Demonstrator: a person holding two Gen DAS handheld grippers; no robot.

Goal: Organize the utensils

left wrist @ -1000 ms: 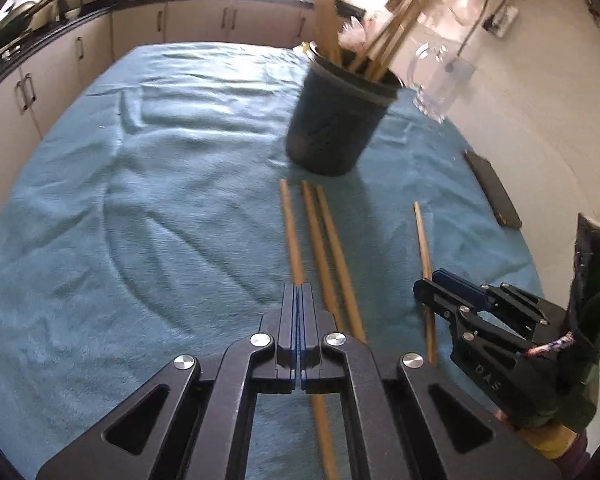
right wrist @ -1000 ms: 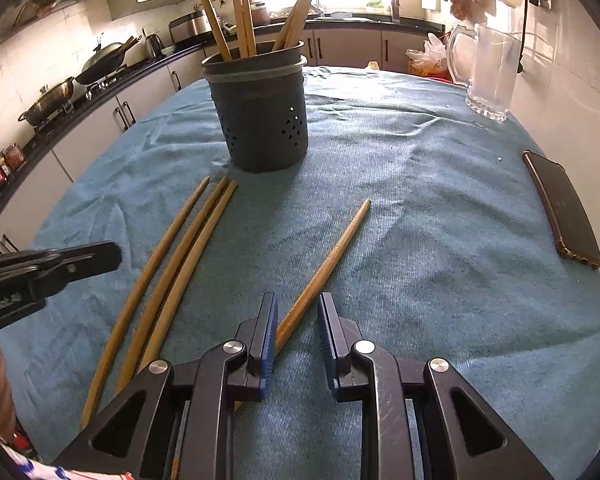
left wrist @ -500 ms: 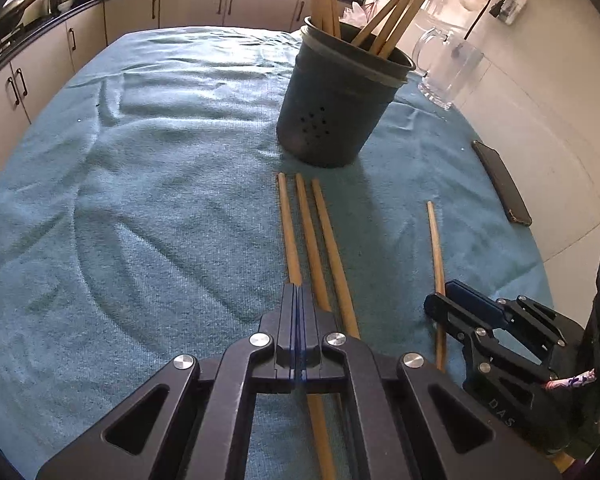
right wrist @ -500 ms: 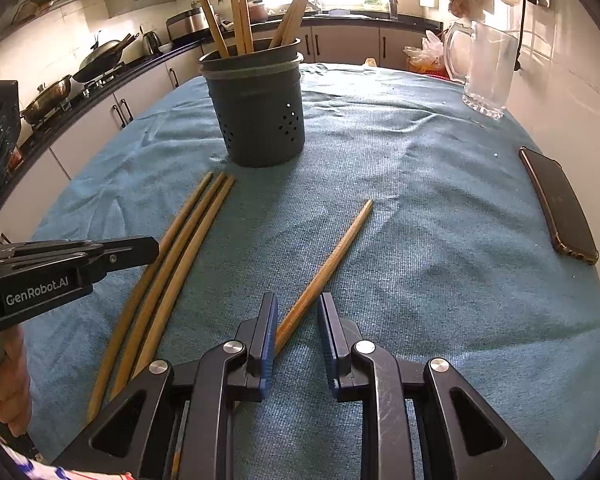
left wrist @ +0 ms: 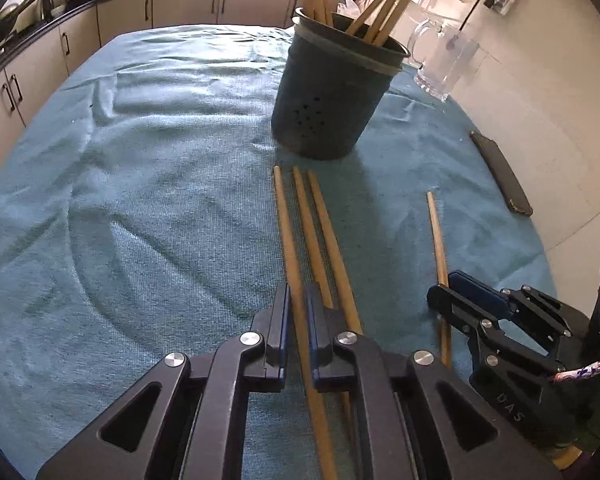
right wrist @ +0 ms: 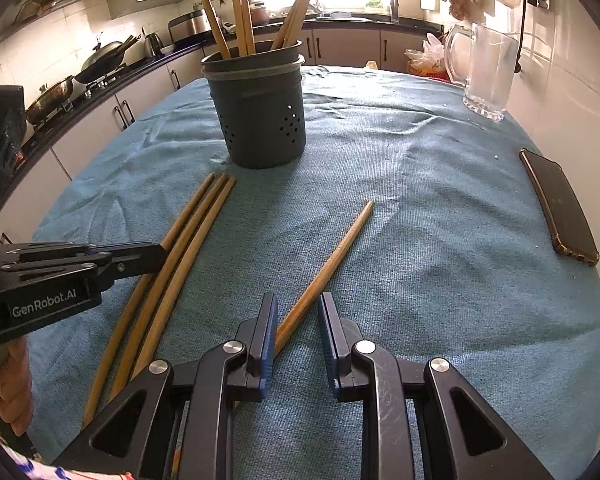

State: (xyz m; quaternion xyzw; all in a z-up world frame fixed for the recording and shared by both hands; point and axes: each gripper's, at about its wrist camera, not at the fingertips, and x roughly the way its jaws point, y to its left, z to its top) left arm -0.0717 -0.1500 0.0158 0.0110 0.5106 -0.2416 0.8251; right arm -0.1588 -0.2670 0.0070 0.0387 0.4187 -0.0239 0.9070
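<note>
A dark perforated utensil holder [left wrist: 332, 96] [right wrist: 258, 108] stands on the blue cloth with several wooden chopsticks upright in it. Three chopsticks [left wrist: 312, 224] [right wrist: 188, 232] lie side by side in front of it. A single chopstick [left wrist: 436, 232] [right wrist: 332, 252] lies to their right. My left gripper [left wrist: 296, 312] is open, its fingers either side of the leftmost of the three. My right gripper [right wrist: 298, 320] is open, its fingers either side of the single chopstick's near part. The right gripper also shows in the left wrist view [left wrist: 452, 292], and the left gripper shows in the right wrist view [right wrist: 148, 256].
A glass mug [left wrist: 444, 64] [right wrist: 486, 72] stands at the far right of the table. A phone [left wrist: 500, 172] [right wrist: 558, 204] lies near the right edge. Kitchen counters and cabinets [left wrist: 100, 28] run behind and to the left.
My left gripper has gone from shut to open and moved forward over the three chopsticks, now straddling the leftmost. My right gripper has hardly moved.
</note>
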